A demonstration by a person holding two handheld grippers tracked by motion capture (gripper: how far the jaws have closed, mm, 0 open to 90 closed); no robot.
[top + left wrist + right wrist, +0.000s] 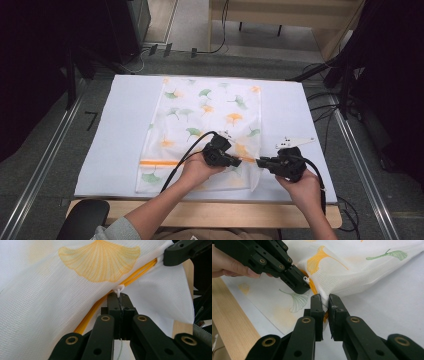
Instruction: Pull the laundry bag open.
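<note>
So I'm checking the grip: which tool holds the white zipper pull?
The left tool, shut on the white zipper pull; the right tool pinches the mesh bag edge.

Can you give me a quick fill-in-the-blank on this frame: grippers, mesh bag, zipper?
1. The left gripper is shut on the white zipper ____ of the mesh bag.
2. The zipper is coloured ____.
3. The right gripper pinches the bag's ____ at the zipper's end.
4. The bag lies on a ____ mat over the wooden table.

Missing words: pull; orange; edge; white
</note>
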